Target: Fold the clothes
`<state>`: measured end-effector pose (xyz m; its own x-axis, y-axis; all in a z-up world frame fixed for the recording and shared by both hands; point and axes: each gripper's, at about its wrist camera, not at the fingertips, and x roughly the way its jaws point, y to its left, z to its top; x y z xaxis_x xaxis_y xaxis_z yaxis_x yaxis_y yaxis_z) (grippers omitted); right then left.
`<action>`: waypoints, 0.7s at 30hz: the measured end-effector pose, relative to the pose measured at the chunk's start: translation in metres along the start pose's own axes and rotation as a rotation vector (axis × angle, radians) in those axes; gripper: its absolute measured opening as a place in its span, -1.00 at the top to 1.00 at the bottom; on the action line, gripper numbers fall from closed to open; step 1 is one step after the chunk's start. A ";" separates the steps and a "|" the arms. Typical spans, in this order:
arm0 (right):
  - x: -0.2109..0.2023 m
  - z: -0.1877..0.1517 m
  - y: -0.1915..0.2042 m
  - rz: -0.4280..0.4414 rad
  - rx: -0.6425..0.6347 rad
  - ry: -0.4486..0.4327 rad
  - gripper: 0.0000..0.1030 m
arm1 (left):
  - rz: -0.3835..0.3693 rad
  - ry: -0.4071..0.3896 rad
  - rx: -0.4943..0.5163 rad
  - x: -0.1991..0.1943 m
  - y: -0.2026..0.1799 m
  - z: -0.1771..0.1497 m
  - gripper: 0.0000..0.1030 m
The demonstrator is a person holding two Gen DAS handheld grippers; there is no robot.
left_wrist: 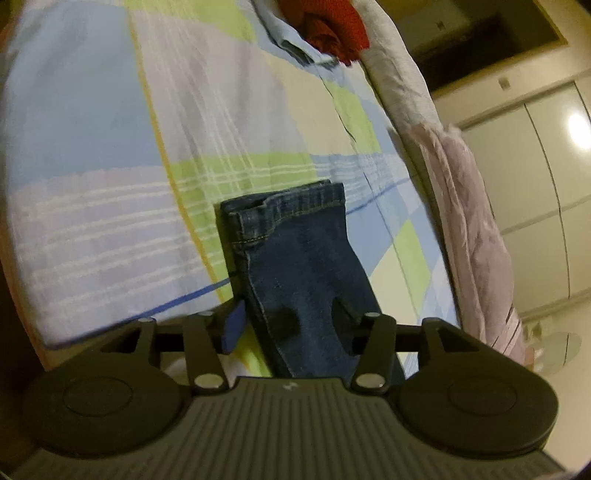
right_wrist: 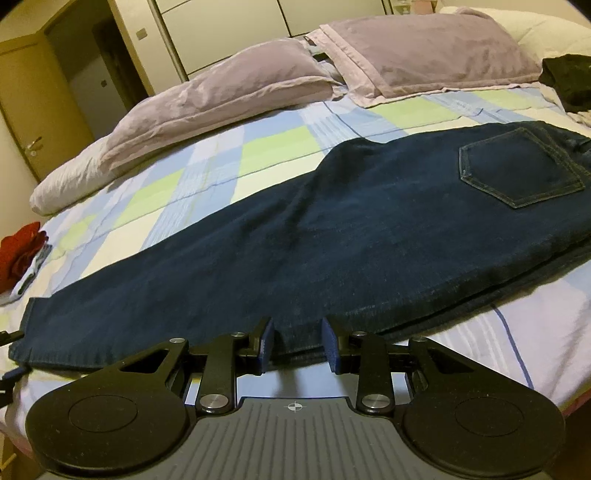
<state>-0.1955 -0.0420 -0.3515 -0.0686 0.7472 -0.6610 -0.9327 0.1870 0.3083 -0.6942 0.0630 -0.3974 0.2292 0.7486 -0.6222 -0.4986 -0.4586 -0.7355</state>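
Dark blue jeans (right_wrist: 332, 221) lie folded lengthwise across the checked bedsheet (right_wrist: 258, 147), back pocket at the right, leg hems at the left. My right gripper (right_wrist: 297, 347) is at the near edge of the jeans at mid-leg, its blue pads open on either side of the denim edge. In the left wrist view, my left gripper (left_wrist: 291, 325) is at the leg hem end (left_wrist: 291, 206). The denim runs between its fingers; the right finger is partly hidden under the cloth. The jaws stand wide apart, and whether they pinch the cloth does not show.
Two lilac pillows (right_wrist: 369, 66) lie along the head of the bed. A red garment (right_wrist: 18, 254) sits at the left edge on a light cloth, also in the left wrist view (left_wrist: 332, 29). A black garment (right_wrist: 569, 81) lies at the far right. Wardrobe doors and a doorway stand behind.
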 end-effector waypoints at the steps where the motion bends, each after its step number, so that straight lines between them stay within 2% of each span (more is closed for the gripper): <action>1: 0.001 0.001 -0.001 0.002 0.003 -0.004 0.37 | -0.017 -0.010 -0.041 0.000 0.004 -0.001 0.14; 3: 0.002 0.003 -0.003 0.002 0.014 -0.016 0.37 | -0.050 -0.031 -0.122 -0.001 0.012 -0.002 0.20; 4: 0.003 0.004 -0.004 0.002 0.020 -0.023 0.37 | -0.066 -0.040 -0.155 -0.002 0.016 -0.003 0.35; 6: 0.004 0.006 -0.007 0.002 0.032 -0.035 0.37 | -0.098 -0.055 -0.188 -0.005 0.020 -0.005 0.48; 8: 0.004 0.007 -0.010 -0.002 0.038 -0.043 0.37 | -0.085 -0.057 -0.132 -0.003 0.019 -0.007 0.48; 9: 0.005 0.007 -0.011 -0.004 0.040 -0.044 0.37 | -0.067 -0.054 -0.110 0.000 0.019 -0.008 0.55; 14: 0.005 0.007 -0.015 -0.006 0.050 -0.046 0.37 | -0.067 -0.067 -0.094 0.002 0.017 -0.008 0.59; 15: 0.004 0.007 -0.015 -0.006 0.049 -0.047 0.37 | -0.071 -0.067 -0.078 0.002 0.014 -0.008 0.59; 16: 0.004 0.007 -0.016 -0.006 0.049 -0.048 0.37 | -0.065 -0.068 -0.039 0.001 0.010 -0.008 0.67; 18: 0.002 0.007 -0.018 -0.006 0.056 -0.052 0.37 | -0.028 -0.073 0.095 0.000 -0.002 -0.009 0.93; 21: 0.000 0.008 -0.021 -0.009 0.064 -0.058 0.37 | 0.020 -0.083 0.215 -0.001 -0.015 -0.014 0.94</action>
<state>-0.1727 -0.0414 -0.3524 -0.0380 0.7806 -0.6239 -0.9085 0.2331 0.3469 -0.6755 0.0620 -0.3895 0.1528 0.7813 -0.6052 -0.6712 -0.3675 -0.6438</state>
